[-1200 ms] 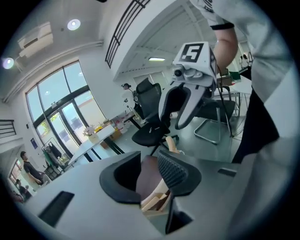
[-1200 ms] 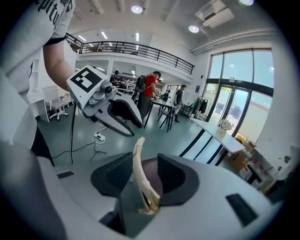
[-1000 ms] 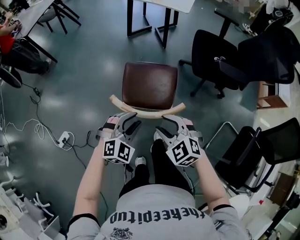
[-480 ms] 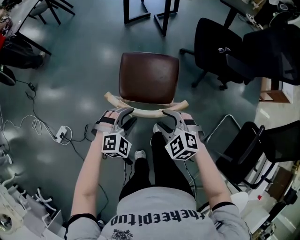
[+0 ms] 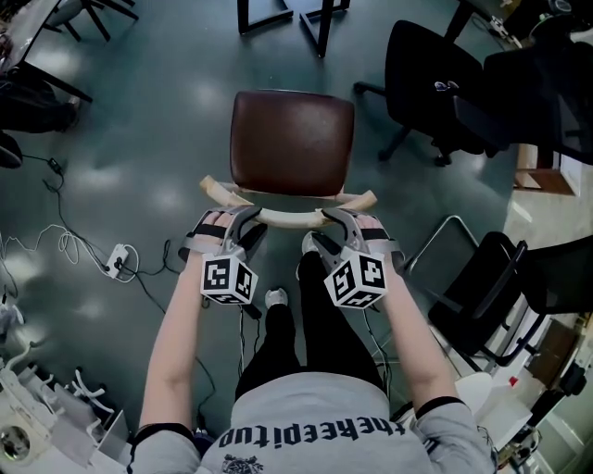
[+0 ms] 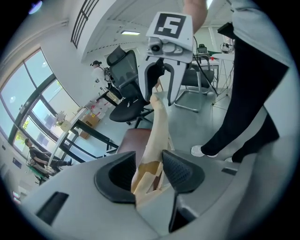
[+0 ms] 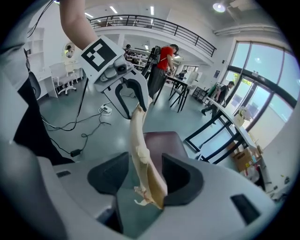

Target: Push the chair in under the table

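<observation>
The chair has a brown seat (image 5: 292,143) and a curved pale wooden backrest rail (image 5: 289,219), and stands on the grey floor just in front of me. My left gripper (image 5: 243,222) straddles the rail's left part. In the left gripper view the rail (image 6: 157,126) runs between the pads, the left gripper (image 6: 149,171) opening. My right gripper (image 5: 335,227) straddles the rail's right part. In the right gripper view the wood (image 7: 139,145) leans by one pad with a gap on the other side, the right gripper (image 7: 145,176) opening. Black table legs (image 5: 320,28) stand beyond the chair.
Black office chairs (image 5: 435,83) stand at the right, and a dark folding chair (image 5: 482,287) is near my right arm. A power strip with cables (image 5: 116,264) lies on the floor at the left. My own legs and a shoe (image 5: 275,298) are below the grippers.
Both grippers have sunk from just behind the backrest rail down over it. Their jaws stand wider. The chair sits a little higher in the head view.
</observation>
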Tool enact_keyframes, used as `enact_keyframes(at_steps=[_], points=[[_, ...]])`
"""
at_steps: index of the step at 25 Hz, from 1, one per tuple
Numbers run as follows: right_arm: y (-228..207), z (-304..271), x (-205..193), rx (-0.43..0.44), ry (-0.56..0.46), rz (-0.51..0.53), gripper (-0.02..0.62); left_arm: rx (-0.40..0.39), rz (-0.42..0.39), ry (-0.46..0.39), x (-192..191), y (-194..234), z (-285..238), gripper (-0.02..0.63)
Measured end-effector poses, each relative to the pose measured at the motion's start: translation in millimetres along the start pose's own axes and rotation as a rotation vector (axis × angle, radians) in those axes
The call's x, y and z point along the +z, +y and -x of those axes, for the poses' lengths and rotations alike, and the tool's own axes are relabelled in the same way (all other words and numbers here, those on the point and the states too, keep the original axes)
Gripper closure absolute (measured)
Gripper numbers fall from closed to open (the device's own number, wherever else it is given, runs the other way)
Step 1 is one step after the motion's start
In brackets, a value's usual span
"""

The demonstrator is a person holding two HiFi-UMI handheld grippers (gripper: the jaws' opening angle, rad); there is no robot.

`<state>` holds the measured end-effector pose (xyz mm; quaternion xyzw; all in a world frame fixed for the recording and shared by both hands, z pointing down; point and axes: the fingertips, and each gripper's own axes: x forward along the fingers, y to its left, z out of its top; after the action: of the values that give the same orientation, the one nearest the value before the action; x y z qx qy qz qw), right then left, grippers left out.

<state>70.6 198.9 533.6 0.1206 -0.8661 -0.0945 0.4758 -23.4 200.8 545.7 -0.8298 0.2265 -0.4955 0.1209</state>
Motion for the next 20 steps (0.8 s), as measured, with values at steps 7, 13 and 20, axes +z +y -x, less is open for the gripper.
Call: enact_keyframes(at_steps=[7,13,20], points=[[2.6,-12.4,-8.3,-0.036,0.026,-0.001,0.404,-0.003,0.022,0.015,0.0,-2.2,-5.5,0.408],[0.5,-15.7,-8.0,-0.033,0.029,-0.034,0.411,-0.001,0.049,0.031,-0.6,-2.5,-7.9,0.399],[0.7,-13.1,-7.2,-0.029,0.017,-0.022,0.421,-0.028,0.077,0.064,0.1,-2.5,-7.8,0.399]])
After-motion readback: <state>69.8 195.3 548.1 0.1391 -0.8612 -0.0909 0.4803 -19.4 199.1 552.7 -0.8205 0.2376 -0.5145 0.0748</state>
